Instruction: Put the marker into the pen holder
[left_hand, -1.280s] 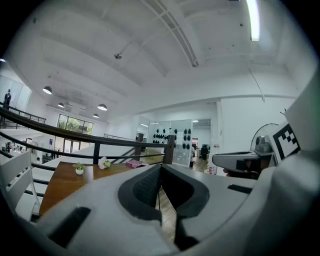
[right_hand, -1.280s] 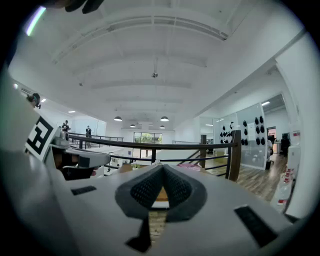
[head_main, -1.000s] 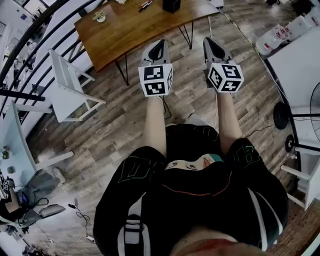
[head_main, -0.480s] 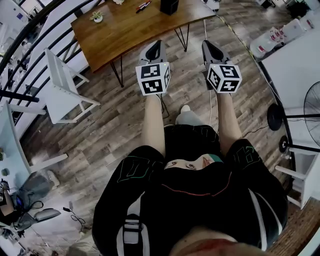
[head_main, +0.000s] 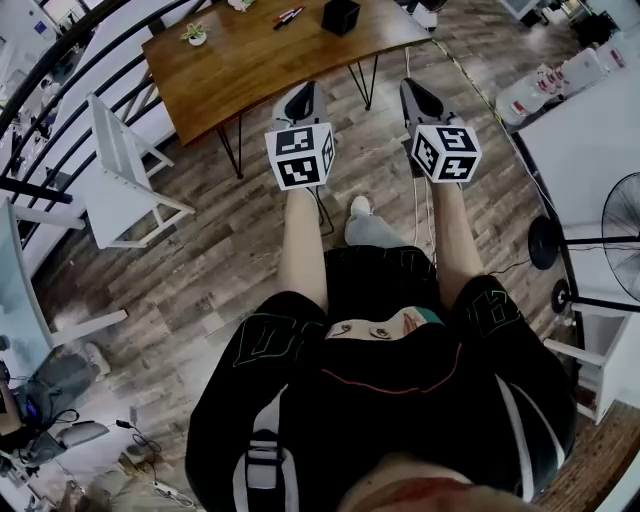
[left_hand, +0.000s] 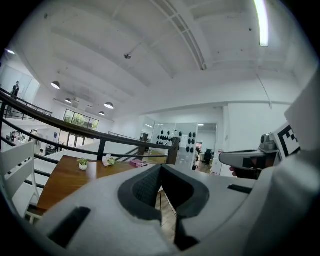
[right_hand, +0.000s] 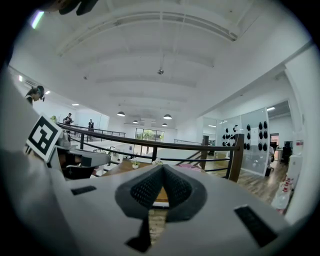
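— How do the fingers stand?

— On the left gripper (left_hand: 160, 168) the fingers (left_hand: 142, 187) are pressed together at the tips, with nothing between them. The right gripper (right_hand: 161, 168) is the same: closed and carrying nothing. Both are held out ahead of the person, side by side, over the floor (head_main: 230, 250) short of the bench's (head_main: 250, 70) near edge.

— And the marker?

— The marker (head_main: 288, 15) lies toward the far side of the bench, with what looks like a second one alongside it. Only a touch of red tells them apart. The pen holder (head_main: 341, 16), a dark box, stands nearer the bench's right end, close to the markers but apart from them. A small potted plant (head_main: 196, 34) sits at the bench's left end.

— What has changed in the last second?

— More of the bench has come into the head view. A second ago the pen holder was clipped by the top edge; now it shows whole, and the person's foot (head_main: 358, 207) is stepping toward the bench. The grippers have kept the same closed, empty pose.

— So where does that leave the task?

— I'd say this is only the approach. Nothing is picked up yet. The bench looks out of reach, so the walk has to finish first. Then one gripper must part its fingers over the marker.
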